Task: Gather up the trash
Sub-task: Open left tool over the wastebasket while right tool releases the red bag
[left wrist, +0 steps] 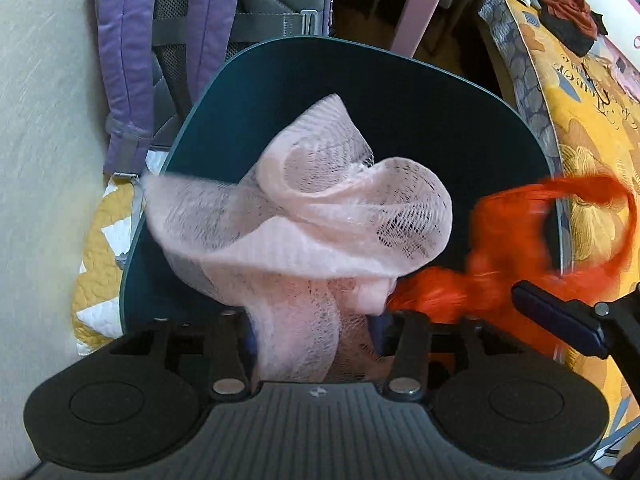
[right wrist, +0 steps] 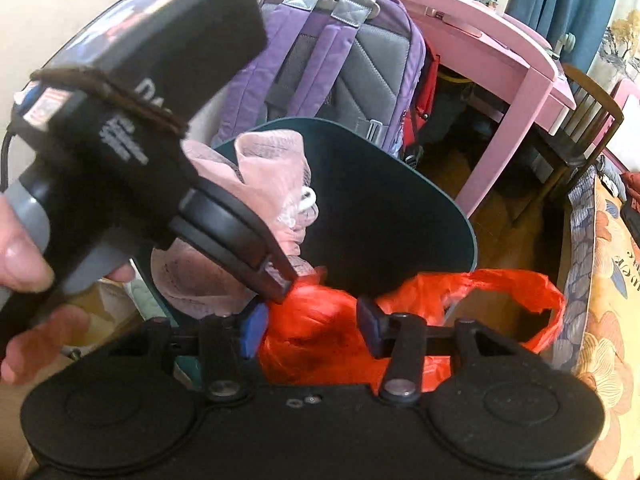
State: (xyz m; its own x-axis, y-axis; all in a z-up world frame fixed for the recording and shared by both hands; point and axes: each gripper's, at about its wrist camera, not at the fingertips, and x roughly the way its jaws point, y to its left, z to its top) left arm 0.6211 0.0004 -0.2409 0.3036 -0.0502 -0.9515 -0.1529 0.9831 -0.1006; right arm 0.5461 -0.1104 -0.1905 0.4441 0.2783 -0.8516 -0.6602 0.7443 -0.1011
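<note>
**2 grippers over dark teal bin, each loaded with trash**

Left gripper (left wrist: 316,320): narrowed around a bundle of pink mesh netting (left wrist: 304,208), pinched low between the 2 fingers. Above the fingers, netting billowing out in wide folds, spread over the open mouth of the dark teal bin (left wrist: 400,92). Same netting seen from the right wrist view (right wrist: 276,176), hanging against the near-left part of the bin's rim, with something small and white tucked among the folds; too blurred to name.

Right gripper (right wrist: 310,332): partly open, blue-padded fingers on either side of a crumpled red plastic bag (right wrist: 320,336) and pressing into it. 1 bag handle looping out to the right, past the bin's edge. In the left wrist view, the same red bag (left wrist: 516,240) blurred at the bin's right rim, just beside the pink netting, touching it at the lower edge.

Bin (right wrist: 384,208) standing on the floor, close against a purple backpack (right wrist: 340,60) with grey padded back and straps. Behind and to the right, a pink desk (right wrist: 500,48) with a wooden chair (right wrist: 580,120) beyond it. Along the right, a bed with a yellow floral cover (left wrist: 592,152), some red and dark clothing (left wrist: 568,12) lying on it. To the left, a pale wall (left wrist: 40,120) and a yellow-and-white quilted cloth (left wrist: 96,248) low beside the bin.
</note>
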